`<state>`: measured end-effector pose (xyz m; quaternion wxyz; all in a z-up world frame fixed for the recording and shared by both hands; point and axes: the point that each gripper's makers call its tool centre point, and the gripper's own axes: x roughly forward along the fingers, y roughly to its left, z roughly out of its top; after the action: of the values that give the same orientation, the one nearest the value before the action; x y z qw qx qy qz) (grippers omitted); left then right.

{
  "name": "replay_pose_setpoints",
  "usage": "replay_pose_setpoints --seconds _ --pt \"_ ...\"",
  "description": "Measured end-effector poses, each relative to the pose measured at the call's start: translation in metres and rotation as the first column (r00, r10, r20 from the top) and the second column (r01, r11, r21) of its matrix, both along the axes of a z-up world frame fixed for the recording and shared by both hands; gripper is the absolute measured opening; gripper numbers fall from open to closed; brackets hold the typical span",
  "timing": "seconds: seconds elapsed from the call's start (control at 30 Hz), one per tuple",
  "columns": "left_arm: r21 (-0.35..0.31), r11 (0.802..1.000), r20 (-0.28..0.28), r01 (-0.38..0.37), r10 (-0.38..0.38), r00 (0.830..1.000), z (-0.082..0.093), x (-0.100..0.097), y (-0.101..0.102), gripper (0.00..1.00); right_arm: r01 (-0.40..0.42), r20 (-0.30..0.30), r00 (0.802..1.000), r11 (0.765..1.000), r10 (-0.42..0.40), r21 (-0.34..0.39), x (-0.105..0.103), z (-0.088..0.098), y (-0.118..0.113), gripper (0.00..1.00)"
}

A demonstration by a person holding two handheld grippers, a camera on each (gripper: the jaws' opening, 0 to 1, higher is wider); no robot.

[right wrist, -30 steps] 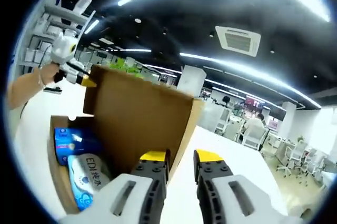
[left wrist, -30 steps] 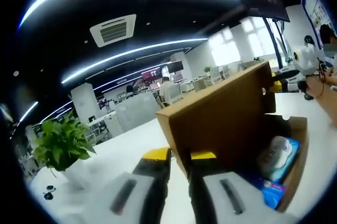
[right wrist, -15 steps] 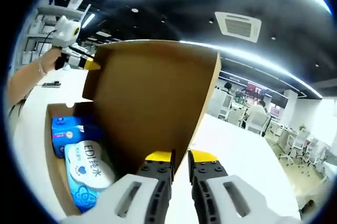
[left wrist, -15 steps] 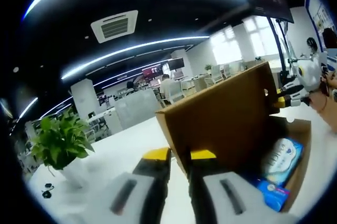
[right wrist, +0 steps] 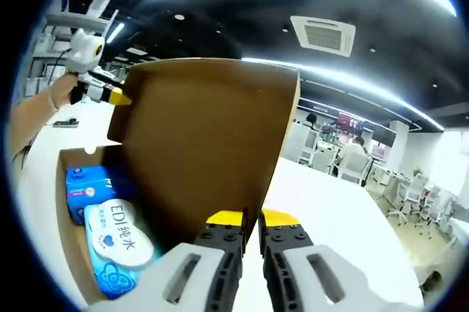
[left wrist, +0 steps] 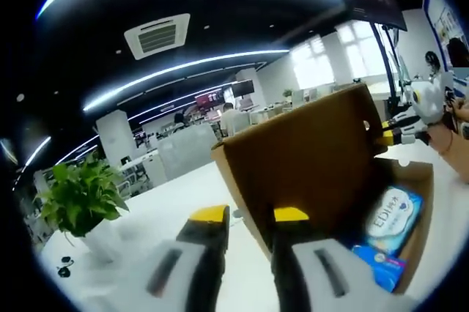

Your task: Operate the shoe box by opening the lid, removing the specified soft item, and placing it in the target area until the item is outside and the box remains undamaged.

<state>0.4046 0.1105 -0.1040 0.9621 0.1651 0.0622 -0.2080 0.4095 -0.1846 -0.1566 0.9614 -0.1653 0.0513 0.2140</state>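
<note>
A brown cardboard shoe box (left wrist: 421, 195) stands on a white table with its lid (left wrist: 308, 158) raised upright. Inside lie a soft blue-and-white tissue pack (left wrist: 392, 213) marked EDI and a blue pack (left wrist: 374, 261) beside it. My left gripper (left wrist: 250, 214) is open, its jaws standing either side of the lid's near edge. In the right gripper view the lid (right wrist: 198, 136) rises over the tissue pack (right wrist: 117, 231) and the blue pack (right wrist: 80, 187). My right gripper (right wrist: 252, 217) is shut on the lid's edge. Each view catches the other gripper at the lid's far corner.
A potted green plant (left wrist: 80, 195) stands on the white table (left wrist: 176, 195) to the left. A person's hand (right wrist: 37, 114) holds the far gripper. Office desks and chairs (right wrist: 399, 217) lie beyond the table (right wrist: 330, 202).
The lid has swung further up and stands upright. My right gripper's jaws have closed onto its edge. My left gripper's jaws have spread wider apart.
</note>
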Motion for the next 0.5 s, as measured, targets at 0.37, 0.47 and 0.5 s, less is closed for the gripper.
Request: replay_pose_setpoints --seconds 0.37,0.47,0.5 --pt "0.053 0.999 -0.082 -0.007 0.011 0.997 -0.049 -0.015 0.005 0.18 0.009 -0.006 1.000 1.000 -0.009 -0.009 0.004 0.000 0.000 0.05" --pt "0.032 0.999 -0.102 0.002 0.001 0.995 -0.052 -0.015 0.004 0.12 0.010 -0.008 1.000 1.000 -0.010 -0.013 0.003 0.000 0.001 0.05" --pt "0.029 1.000 -0.107 0.007 -0.004 0.994 -0.052 -0.015 0.003 0.10 0.010 -0.008 1.000 1.000 -0.010 -0.018 0.002 0.000 0.001 0.05"
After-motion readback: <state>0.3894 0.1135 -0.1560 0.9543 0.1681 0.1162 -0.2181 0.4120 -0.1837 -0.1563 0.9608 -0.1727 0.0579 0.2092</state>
